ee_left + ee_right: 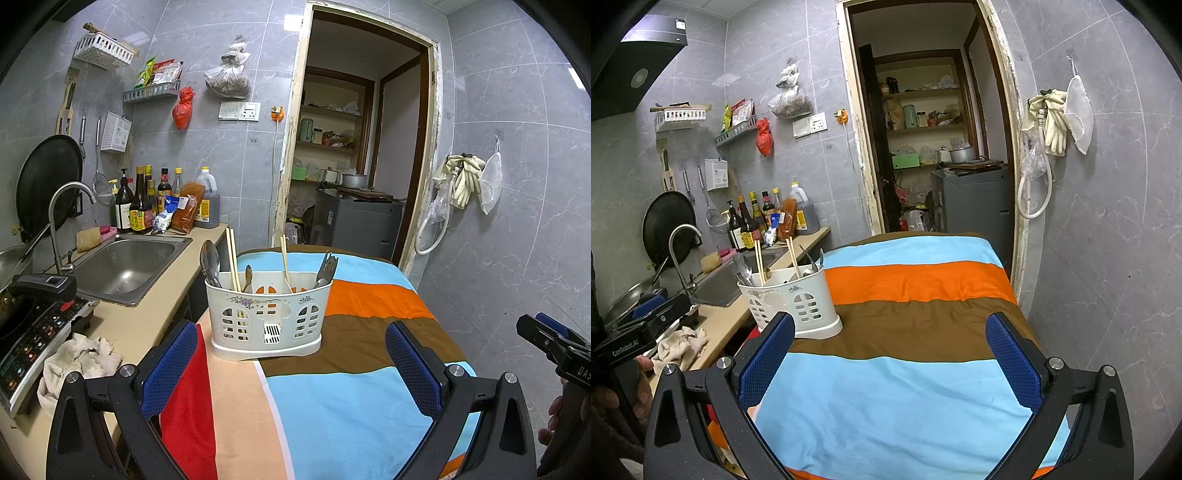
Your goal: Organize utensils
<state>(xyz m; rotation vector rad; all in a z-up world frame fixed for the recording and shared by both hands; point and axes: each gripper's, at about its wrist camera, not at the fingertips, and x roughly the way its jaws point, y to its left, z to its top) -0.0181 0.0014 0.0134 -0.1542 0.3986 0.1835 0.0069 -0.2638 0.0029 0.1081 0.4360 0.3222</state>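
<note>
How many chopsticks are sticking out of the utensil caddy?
3. Two chopsticks stand together in the left part of the caddy, one near the middle. Shorter ones may be hidden inside.

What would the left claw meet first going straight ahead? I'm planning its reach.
Probably the white caddy, standing centred ahead between the open left claw fingers on the striped cloth; depth is unclear.
</note>
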